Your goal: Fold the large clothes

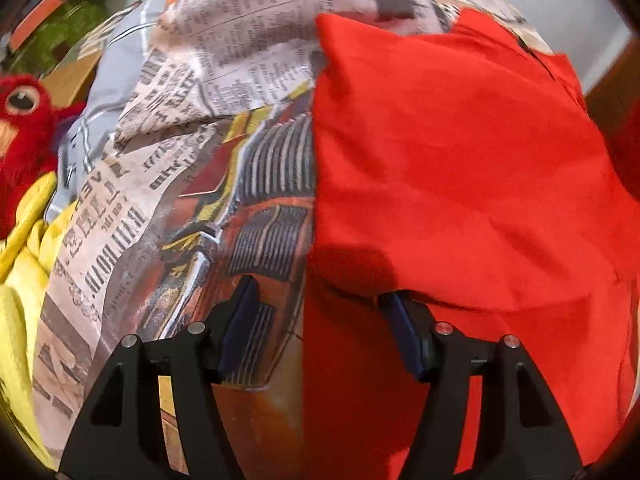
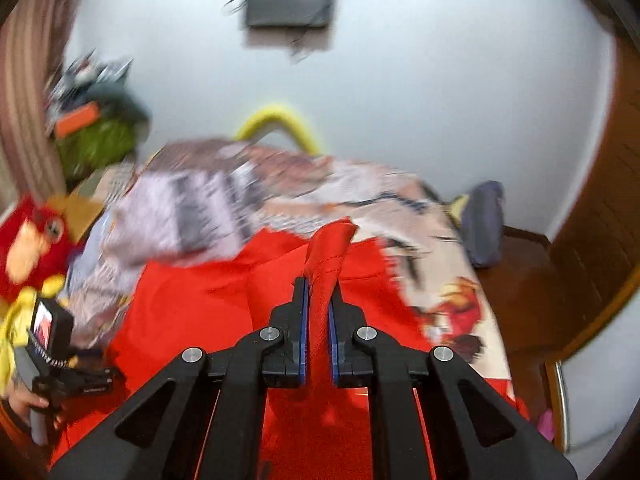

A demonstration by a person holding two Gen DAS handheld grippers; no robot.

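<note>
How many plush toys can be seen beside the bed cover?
2. A red plush bird lies at the left edge. A green plush toy sits behind it, near the wall. Others may be hidden under the newspaper-print bed cover.

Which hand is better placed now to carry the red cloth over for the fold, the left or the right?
Right. The right gripper is already shut on a bunch of the red cloth. The left gripper is open above the cloth's edge, gripping nothing.

The left wrist view looks steeply down, close over the red garment (image 1: 460,168) on the printed bedspread (image 1: 224,80). The right wrist view faces across the bed toward the wall (image 2: 440,100). Both share the garment, bedspread and red plush toy (image 1: 24,128).
</note>
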